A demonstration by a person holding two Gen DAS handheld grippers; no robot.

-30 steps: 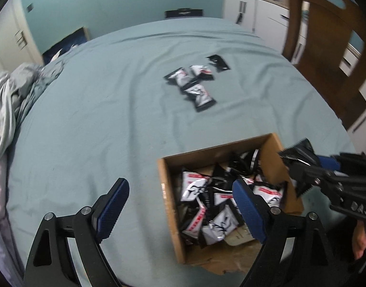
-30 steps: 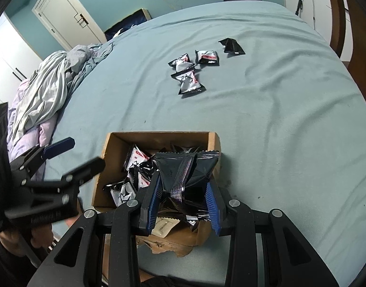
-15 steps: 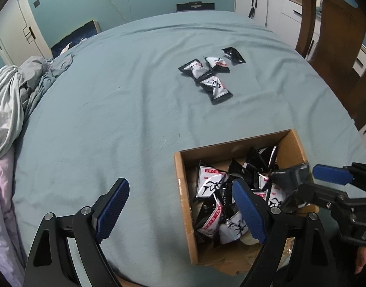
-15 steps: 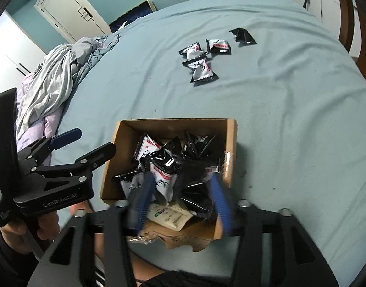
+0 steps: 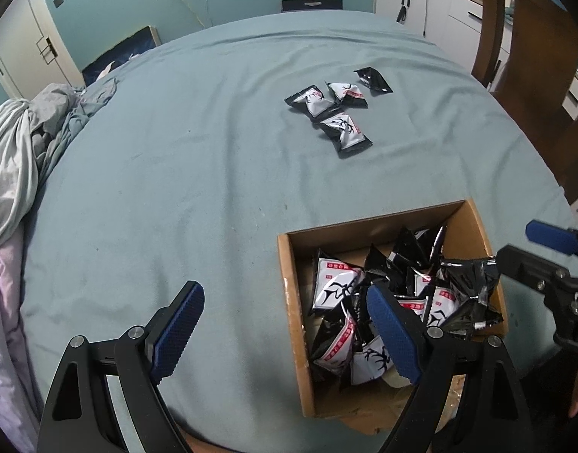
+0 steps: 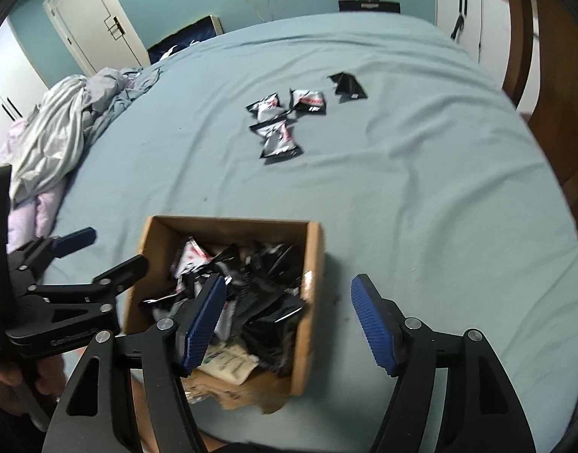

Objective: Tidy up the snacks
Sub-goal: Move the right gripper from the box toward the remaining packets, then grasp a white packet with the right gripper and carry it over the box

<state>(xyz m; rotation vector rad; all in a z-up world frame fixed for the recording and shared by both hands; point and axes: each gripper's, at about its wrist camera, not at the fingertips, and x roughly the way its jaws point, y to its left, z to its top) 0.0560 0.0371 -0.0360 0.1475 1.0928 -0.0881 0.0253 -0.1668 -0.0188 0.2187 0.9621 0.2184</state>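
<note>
A brown cardboard box (image 5: 289, 287) (image 6: 313, 249) sits near the front edge of the blue-covered table and holds several black-and-white snack packets (image 5: 336, 287) (image 6: 274, 302). Several more packets (image 5: 343, 132) (image 6: 277, 139) lie loose farther back on the cloth. My left gripper (image 5: 285, 326) is open and empty, at the box's left wall. My right gripper (image 6: 289, 321) is open and empty, above the box's right wall; it also shows in the left wrist view (image 5: 523, 245). A black packet (image 5: 466, 290) rests against the box's right wall.
A heap of grey and lilac bedding (image 5: 13, 158) (image 6: 58, 128) lies at the table's left. A wooden chair (image 5: 534, 56) stands at the right. White cabinets (image 5: 428, 3) and a white door (image 6: 88, 26) stand behind.
My right gripper was shut on a black packet over the box; it has opened and the packet now lies in the box. Both grippers have drawn back a little.
</note>
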